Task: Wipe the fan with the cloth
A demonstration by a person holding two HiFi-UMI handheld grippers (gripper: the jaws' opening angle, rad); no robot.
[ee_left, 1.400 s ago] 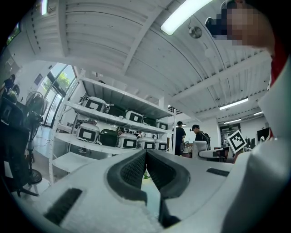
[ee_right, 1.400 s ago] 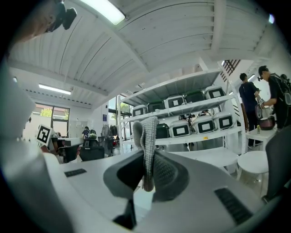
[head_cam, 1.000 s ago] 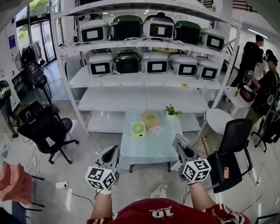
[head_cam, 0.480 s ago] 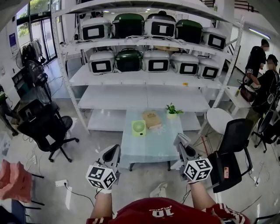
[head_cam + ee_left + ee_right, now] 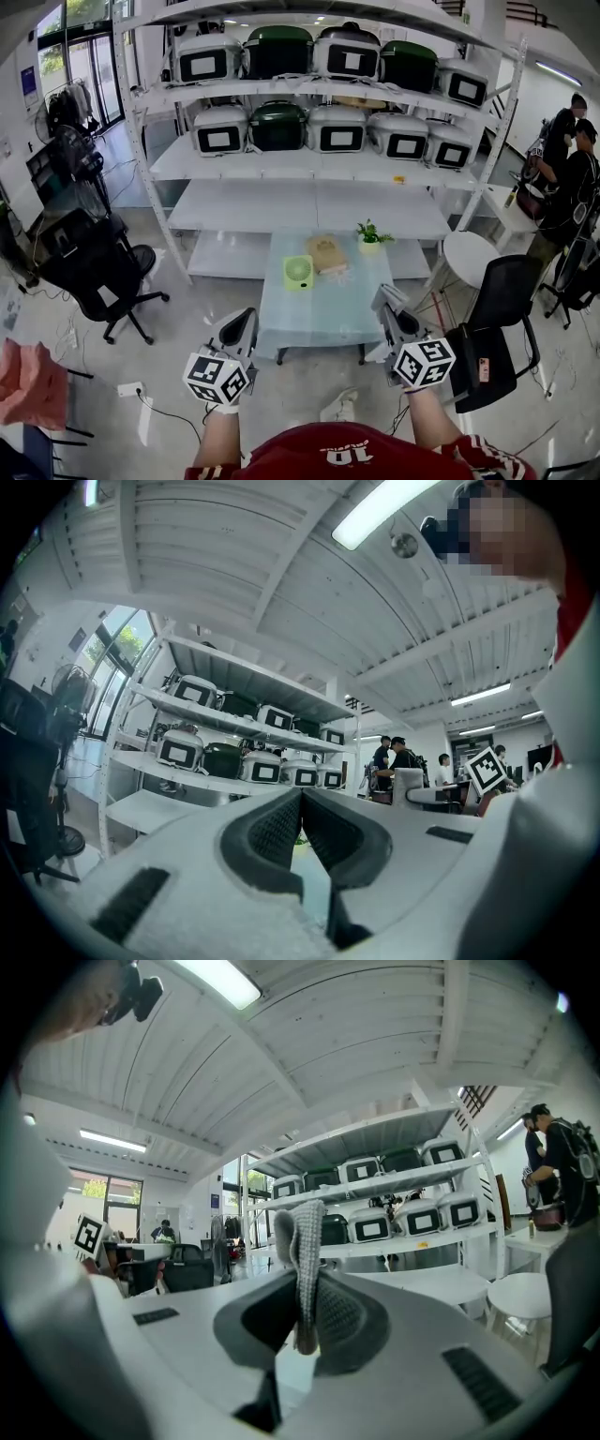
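A small green fan (image 5: 298, 272) stands on the glass table (image 5: 323, 323), next to a brown box (image 5: 325, 254) and a little potted plant (image 5: 371, 237). My right gripper (image 5: 383, 299) hovers at the table's near right corner, shut on a grey cloth (image 5: 302, 1234) that sticks up from between its pads in the right gripper view, gripper (image 5: 306, 1283). My left gripper (image 5: 246, 319) is at the table's near left corner. In the left gripper view the left gripper (image 5: 300, 801) has its pads pressed together with nothing between them. Both grippers are well short of the fan.
White shelving (image 5: 309, 211) loaded with rice cookers (image 5: 330, 130) rises behind the table. Black office chairs stand at the left (image 5: 98, 272) and right (image 5: 495, 323). A round white table (image 5: 467, 257) and people (image 5: 570, 178) are at the right. A power strip (image 5: 130, 390) lies on the floor.
The head view has shifted slightly and the people at the right have moved. Both grippers stay where they were.
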